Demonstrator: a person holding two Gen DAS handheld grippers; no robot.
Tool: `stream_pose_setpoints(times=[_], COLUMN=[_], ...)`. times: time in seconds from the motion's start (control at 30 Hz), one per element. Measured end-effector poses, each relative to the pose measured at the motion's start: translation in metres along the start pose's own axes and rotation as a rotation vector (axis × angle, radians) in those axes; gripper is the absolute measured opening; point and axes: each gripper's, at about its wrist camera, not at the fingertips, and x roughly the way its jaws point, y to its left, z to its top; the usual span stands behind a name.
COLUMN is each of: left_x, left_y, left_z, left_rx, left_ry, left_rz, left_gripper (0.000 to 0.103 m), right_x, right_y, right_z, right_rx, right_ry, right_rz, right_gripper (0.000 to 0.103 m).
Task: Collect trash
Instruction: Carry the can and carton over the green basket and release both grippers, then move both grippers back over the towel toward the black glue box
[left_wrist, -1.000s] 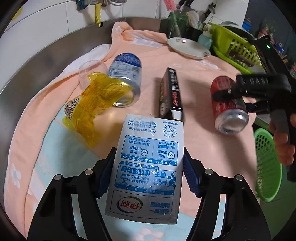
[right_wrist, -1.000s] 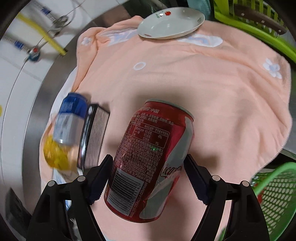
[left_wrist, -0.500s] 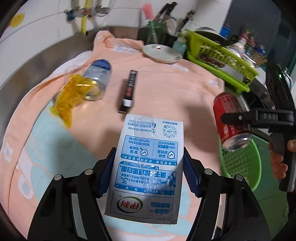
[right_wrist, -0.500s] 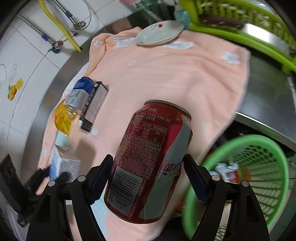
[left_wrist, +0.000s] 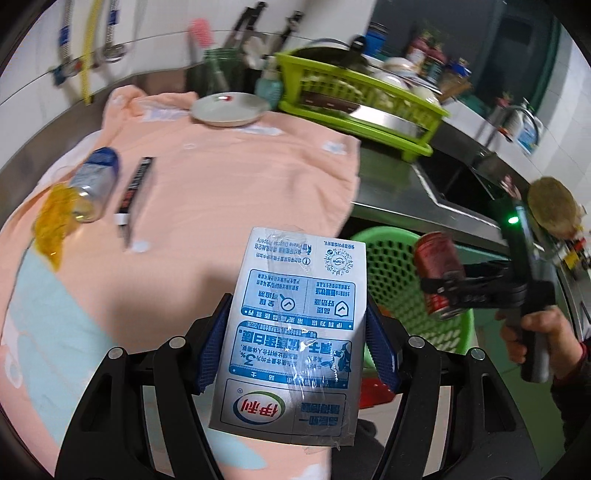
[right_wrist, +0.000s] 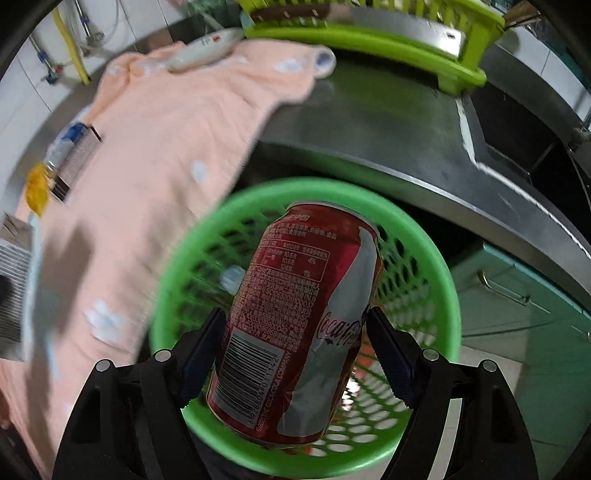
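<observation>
Red cola can (right_wrist: 299, 321) clamped in the right gripper (right_wrist: 295, 347), long axis running away from the gripper, above the green basket (right_wrist: 424, 258), milk carton (left_wrist: 295, 332) pinched lengthwise in the left gripper (left_wrist: 297, 347) over the pink towel (left_wrist: 229, 177) on the tabletop (left_wrist: 391, 206)

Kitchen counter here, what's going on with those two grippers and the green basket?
A person is clearing trash with a gripper in each hand. The right gripper is shut on a red cola can, held over the green basket beside the counter. The left gripper is shut on a milk carton above the counter's edge. A blue can, a yellow wrapper and a dark box lie on the pink towel.
</observation>
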Motion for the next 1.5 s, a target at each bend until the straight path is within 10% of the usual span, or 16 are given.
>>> stream_pose_setpoints(times=[0.37, 0.93, 1.5], left_x=[0.026, 0.095, 0.109], left_y=[-0.061, -0.135, -0.141], left_z=[-0.002, -0.005, -0.01], left_rx=[0.058, 0.124, 0.13], left_ry=[0.05, 0.155, 0.169], left_rz=[-0.056, -0.135, -0.134], left_gripper=[0.066, 0.066, 0.081], right_x=[0.032, -0.04, -0.059], right_y=[-0.023, -0.067, -0.071], right_z=[-0.013, -0.039, -0.049], right_rx=[-0.033, 0.036, 0.028], right_ry=[-0.007, -0.146, -0.171], right_rz=[-0.082, 0.009, 0.002], right_gripper=[0.077, 0.082, 0.082])
